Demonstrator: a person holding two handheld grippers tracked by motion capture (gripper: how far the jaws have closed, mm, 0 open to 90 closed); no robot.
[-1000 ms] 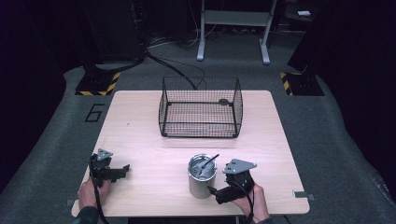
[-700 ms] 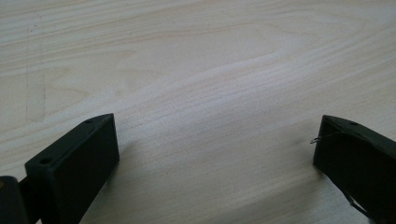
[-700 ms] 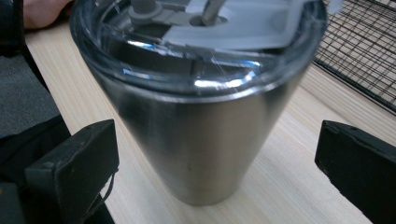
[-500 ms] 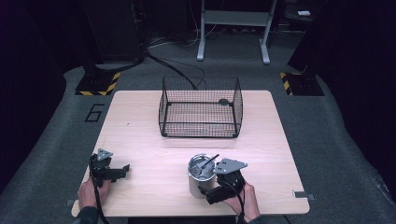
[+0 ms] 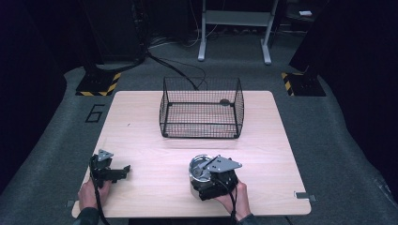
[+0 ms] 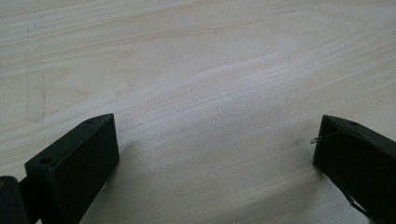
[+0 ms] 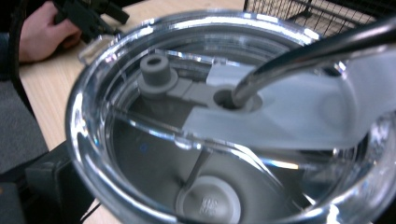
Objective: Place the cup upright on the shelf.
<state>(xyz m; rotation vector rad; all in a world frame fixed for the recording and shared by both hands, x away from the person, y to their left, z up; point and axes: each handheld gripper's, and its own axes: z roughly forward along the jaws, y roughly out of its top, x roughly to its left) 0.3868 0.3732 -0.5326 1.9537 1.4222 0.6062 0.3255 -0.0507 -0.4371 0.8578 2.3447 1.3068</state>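
Right claw (image 5: 201, 180) moved onto one tumbler (image 5: 198, 168), grip unclear | left claw (image 5: 123, 169) open, empty

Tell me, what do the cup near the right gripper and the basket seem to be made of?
The shiny silver cup looks like polished metal with a clear plastic lid: bright reflections, see-through top. The black mesh basket seems thin coated wire, matte.

I see a glossy metal tumbler (image 5: 198, 174) with a clear, probably plastic lid (image 7: 224, 121), on the matt pale wood table (image 5: 141, 140).
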